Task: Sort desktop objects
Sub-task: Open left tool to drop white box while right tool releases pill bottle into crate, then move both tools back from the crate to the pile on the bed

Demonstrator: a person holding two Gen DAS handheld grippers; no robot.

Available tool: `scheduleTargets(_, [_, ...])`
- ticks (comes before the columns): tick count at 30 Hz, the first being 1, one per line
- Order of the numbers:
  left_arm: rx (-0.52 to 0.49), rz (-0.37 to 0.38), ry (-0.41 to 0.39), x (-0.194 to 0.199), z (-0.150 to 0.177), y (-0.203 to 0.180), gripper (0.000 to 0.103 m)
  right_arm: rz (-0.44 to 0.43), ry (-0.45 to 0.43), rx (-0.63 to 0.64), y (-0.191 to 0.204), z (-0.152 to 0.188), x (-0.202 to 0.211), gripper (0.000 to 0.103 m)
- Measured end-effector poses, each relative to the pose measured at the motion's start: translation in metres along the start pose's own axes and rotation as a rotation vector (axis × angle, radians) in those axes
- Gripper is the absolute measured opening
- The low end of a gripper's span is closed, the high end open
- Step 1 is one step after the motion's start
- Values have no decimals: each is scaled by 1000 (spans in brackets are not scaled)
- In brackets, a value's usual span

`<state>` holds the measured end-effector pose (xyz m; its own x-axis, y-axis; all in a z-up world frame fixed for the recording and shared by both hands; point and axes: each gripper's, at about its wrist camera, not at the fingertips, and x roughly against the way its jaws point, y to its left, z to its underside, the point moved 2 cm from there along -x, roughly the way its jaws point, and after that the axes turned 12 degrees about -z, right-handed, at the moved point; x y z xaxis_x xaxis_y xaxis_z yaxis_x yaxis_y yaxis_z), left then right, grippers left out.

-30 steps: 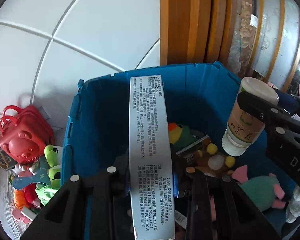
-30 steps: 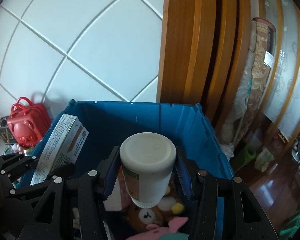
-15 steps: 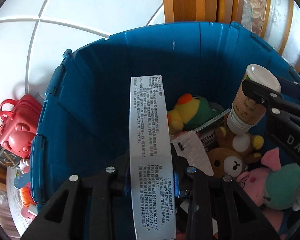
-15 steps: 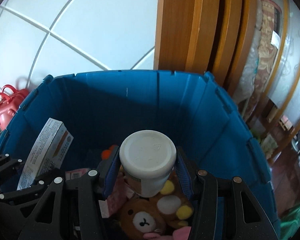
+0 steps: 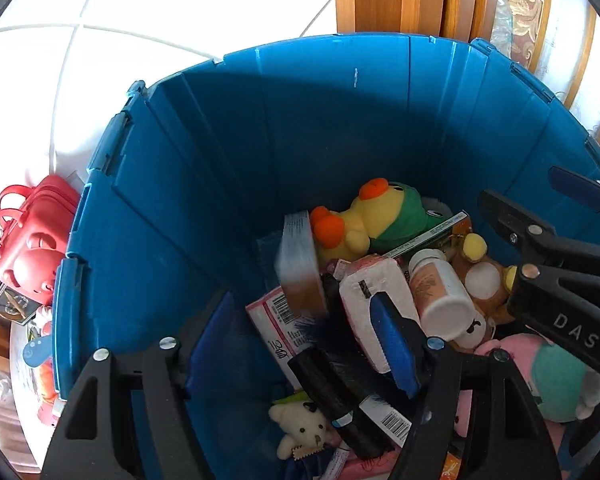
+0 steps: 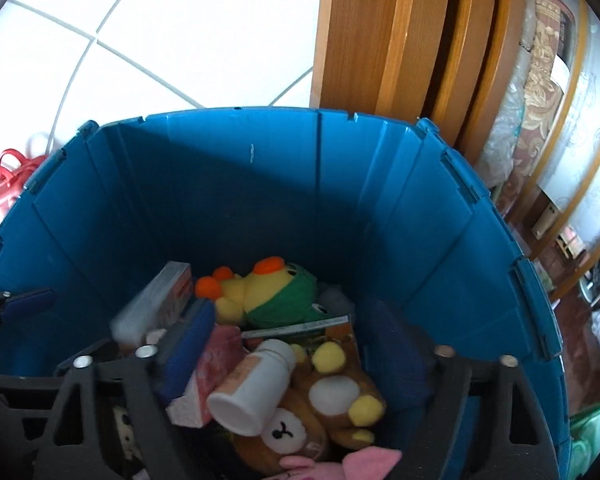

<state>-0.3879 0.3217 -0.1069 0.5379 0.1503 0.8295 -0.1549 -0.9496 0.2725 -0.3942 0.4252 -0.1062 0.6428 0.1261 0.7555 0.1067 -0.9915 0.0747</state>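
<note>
Your left tool [image 5: 300,348] hangs inside the blue bin [image 5: 204,184] with its jaws opening and nothing gripped; the long grey box [image 5: 298,260] is blurred and free of the pads, tipped against the pile near the bin's left wall. Your right tool [image 6: 296,348] is also opening, and the white bottle [image 6: 252,388] lies on its side between the pads but clear of them, resting on the brown bear toy [image 6: 320,412] with its cap end towards you. Behind them, towards the bin's far wall, lies a yellow duck toy [image 5: 364,220] in a green hood, on a flat printed packet [image 6: 300,326]. A small white bear [image 5: 300,426] sits low near your left tool. Outside the bin's left wall stands a red toy bag [image 5: 32,240].
</note>
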Motion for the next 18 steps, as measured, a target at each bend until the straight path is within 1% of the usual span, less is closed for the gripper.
scheduleTargets(1, [-4,-2,-2,0,-1,-2,70,-3,5,-3,0,0,-1,88])
scheduleTargets(2, [-8,-3,-3,1,0,-2,70,-8,11,-7,-1,1,-3,97])
scheduleTargets(3, [-11,-4,-4,1,-1,-3,70,-10,18,-9,-1,2,-4,103])
scheduleTargets(9, [-19,-8,-3,-2,-1,-5,70,-26,83,-5,-1,7,-18,103])
scheduleTargets(13, [-21,-11,-4,-5,-2,-7,70,-68,114,-31,-5,9,-20,103])
scheduleTargets(16, [-14,-5,-17,-3,-2,-7,70,-93,114,-37,-5,8,-17,103])
scheduleTargets(18, [-6,1,-30,2,-2,-5,70,-113,98,-44,-5,4,-10,103])
